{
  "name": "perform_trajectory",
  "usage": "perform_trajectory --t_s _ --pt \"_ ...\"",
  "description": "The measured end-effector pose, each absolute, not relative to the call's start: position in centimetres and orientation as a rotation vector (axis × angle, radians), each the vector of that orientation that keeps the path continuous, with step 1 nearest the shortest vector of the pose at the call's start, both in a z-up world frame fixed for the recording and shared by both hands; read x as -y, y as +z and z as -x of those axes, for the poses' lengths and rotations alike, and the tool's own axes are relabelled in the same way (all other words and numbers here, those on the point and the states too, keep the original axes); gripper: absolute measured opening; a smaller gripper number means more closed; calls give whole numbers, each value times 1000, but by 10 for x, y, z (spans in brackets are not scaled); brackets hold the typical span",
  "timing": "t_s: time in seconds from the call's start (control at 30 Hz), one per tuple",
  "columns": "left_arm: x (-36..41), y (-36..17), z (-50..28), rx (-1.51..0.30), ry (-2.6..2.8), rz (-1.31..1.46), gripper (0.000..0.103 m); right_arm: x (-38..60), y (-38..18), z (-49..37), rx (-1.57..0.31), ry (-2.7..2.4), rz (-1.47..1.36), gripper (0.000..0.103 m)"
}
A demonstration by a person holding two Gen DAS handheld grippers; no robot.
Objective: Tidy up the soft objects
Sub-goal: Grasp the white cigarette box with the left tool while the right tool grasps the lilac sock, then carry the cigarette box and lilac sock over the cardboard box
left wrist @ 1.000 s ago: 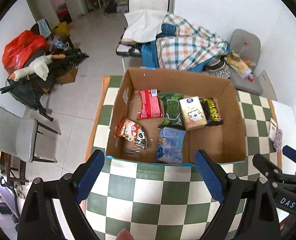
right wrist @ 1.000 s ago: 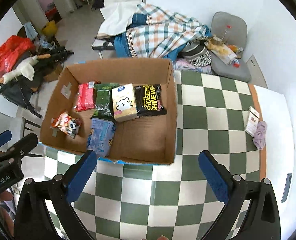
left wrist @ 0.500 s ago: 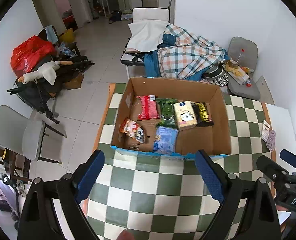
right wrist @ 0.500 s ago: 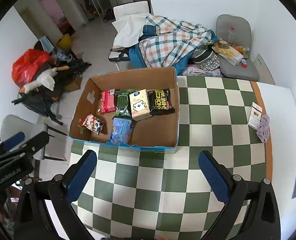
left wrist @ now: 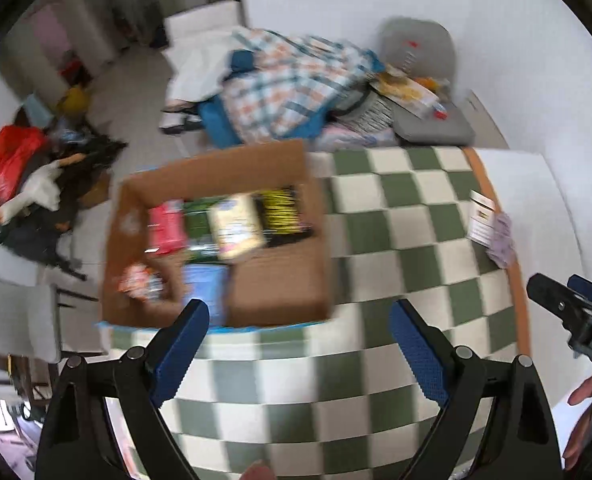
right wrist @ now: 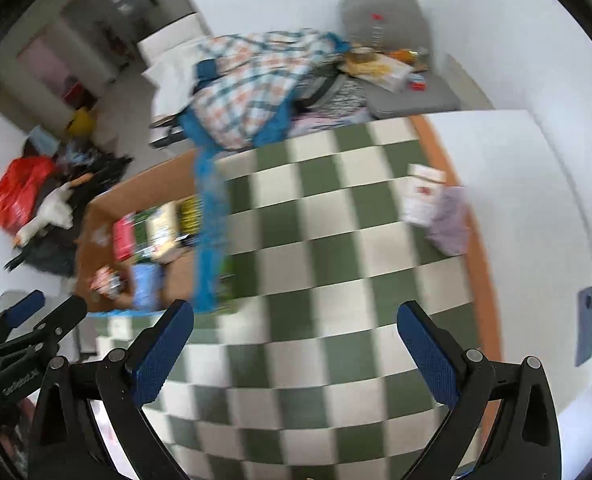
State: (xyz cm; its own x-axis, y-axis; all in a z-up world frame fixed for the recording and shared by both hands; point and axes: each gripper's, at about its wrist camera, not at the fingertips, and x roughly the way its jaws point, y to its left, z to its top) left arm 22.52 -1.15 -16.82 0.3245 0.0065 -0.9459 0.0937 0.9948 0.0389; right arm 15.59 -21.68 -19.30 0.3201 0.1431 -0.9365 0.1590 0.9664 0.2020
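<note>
A brown cardboard box (left wrist: 280, 280) sits on the green-and-white checkered table (left wrist: 396, 216) and holds several soft packets: a red one (left wrist: 167, 227), a green one, a cream tissue pack (left wrist: 236, 227), a black-and-yellow one (left wrist: 282, 210), a blue one (left wrist: 204, 284) and a panda snack bag (left wrist: 140, 280). The box also shows blurred in the right wrist view (right wrist: 176, 272). My left gripper (left wrist: 300, 346) is open and empty above the table near the box. My right gripper (right wrist: 296, 348) is open and empty over the table.
A small white box (right wrist: 422, 194) and a lilac cloth (right wrist: 450, 220) lie at the table's right edge. A dark phone (right wrist: 585, 324) lies on the white surface. Behind the table stand a plaid-covered pile (left wrist: 292, 80), a grey chair (left wrist: 420, 80) and floor clutter (left wrist: 36, 188).
Both views have swung to the right with motion blur; the box has shifted left in both. Both grippers stay open and empty.
</note>
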Motion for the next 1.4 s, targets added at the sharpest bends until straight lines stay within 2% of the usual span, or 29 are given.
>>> perform_trajectory --t_s 0.17,0.33,0.47,0.57,0.63,0.67,0.7,0.8,0.83,1.03,1.2,1.23,1.3,1.4 --pt "92 -208 -270 -1322 -122 -128 93 310 -235 -181 -1286 -156 -329 103" --pt "149 -250 -312 -1372 -143 -158 93 396 -307 -222 -1363 -256 -450 103" --pt "179 -286 -338 -1443 -156 -152 92 427 -365 -254 -1430 -276 -488 102" --pt "199 -306 -354 -1468 -158 -179 92 439 -404 -270 -1491 -259 -554 85" --pt "212 -318 -363 -1481 -151 -204 92 444 -427 -278 -1535 -241 -580 83" --pt "217 -322 -366 -1489 -154 -210 92 446 -437 -281 -1558 -226 -592 78" --pt "222 -326 -369 -1499 -163 -211 92 447 -445 -281 -1571 -213 -605 62" --pt "242 -339 -377 -1537 -190 -211 92 453 -456 -279 -1583 -181 -649 39" --pt "252 -345 -380 -1558 -213 -211 92 456 -455 -277 -1583 -185 -645 37" --pt "308 -382 -392 -1662 -308 -226 92 482 -438 -263 -1581 -268 -504 37" --pt "347 -411 -400 -1713 -346 -294 92 517 -445 -254 -1605 -304 -536 39" --pt "353 -416 -400 -1720 -348 -310 92 522 -448 -253 -1609 -301 -552 41" --pt "360 -423 -399 -1732 -350 -330 92 531 -455 -252 -1609 -302 -594 54" --pt "368 -428 -398 -1721 -344 -371 90 541 -460 -249 -1605 -309 -629 57"
